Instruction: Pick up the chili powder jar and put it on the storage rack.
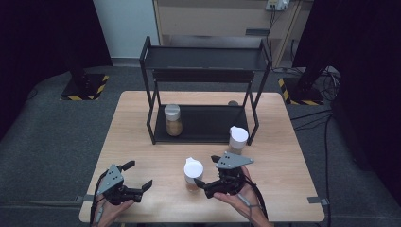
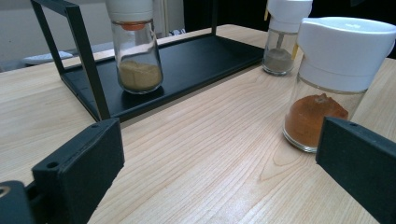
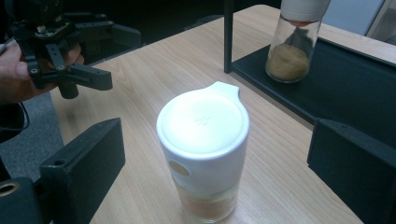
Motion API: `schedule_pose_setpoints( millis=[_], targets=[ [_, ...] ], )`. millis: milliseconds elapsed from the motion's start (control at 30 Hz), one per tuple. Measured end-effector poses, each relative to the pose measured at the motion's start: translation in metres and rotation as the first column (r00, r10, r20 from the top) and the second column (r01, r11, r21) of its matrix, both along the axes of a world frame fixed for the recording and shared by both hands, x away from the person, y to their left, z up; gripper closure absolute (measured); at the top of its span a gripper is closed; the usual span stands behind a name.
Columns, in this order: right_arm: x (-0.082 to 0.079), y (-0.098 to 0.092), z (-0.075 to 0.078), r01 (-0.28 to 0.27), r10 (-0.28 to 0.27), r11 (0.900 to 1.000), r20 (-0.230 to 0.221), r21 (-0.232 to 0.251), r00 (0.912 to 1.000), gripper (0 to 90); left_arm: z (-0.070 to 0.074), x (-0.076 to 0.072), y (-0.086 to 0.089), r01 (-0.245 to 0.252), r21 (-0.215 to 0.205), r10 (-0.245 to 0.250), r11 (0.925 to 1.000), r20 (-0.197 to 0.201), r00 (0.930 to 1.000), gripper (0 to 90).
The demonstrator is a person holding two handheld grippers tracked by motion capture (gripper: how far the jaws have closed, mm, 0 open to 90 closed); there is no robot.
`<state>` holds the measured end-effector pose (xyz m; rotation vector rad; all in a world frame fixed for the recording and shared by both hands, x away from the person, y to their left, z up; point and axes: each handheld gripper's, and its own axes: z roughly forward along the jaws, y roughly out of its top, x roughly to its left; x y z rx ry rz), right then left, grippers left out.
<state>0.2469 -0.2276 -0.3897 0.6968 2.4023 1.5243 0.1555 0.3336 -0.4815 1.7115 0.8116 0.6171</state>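
A glass spice jar (image 1: pixel 193 174) with a white lid and orange powder stands on the table's near middle. My right gripper (image 1: pixel 206 171) is open just to its right, and in the right gripper view the jar (image 3: pixel 203 149) stands between the spread jaws of that gripper (image 3: pixel 219 172) without touching them. My left gripper (image 1: pixel 138 175) is open at the near left, holding nothing. In the left gripper view that gripper (image 2: pixel 219 163) faces the same orange jar (image 2: pixel 327 88). A second white-lidded jar (image 1: pixel 238 139) with grey powder stands by the rack's right leg.
A black two-tier rack (image 1: pixel 205 59) stands at the back middle of the wooden table (image 1: pixel 142 109). A jar of tan powder (image 1: pixel 173 119) sits on the left of its lower shelf. The rack's legs flank that shelf. Grey carpet surrounds the table.
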Motion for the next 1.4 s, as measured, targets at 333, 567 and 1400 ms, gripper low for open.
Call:
schedule_pose_setpoints(
  millis=[333,567,1400],
  targets=[
    [0.004,0.021,-0.004,0.004,-0.004,0.999,-0.006,-0.039,1.0000,6.4,0.000,0.000,0.000,0.003,0.004,-0.003,1.0000,-0.003,1.0000,0.1],
    [0.006,0.030,-0.008,0.010,-0.011,0.999,-0.018,-0.045,0.9998,7.9,0.000,0.001,0.000,0.005,0.006,-0.005,1.0000,-0.004,1.0000,0.1],
    [0.006,0.054,-0.026,0.059,-0.061,0.994,-0.025,-0.089,0.9978,28.9,0.000,0.001,0.001,0.006,0.002,-0.005,1.0000,-0.005,1.0000,0.3]
  ],
)
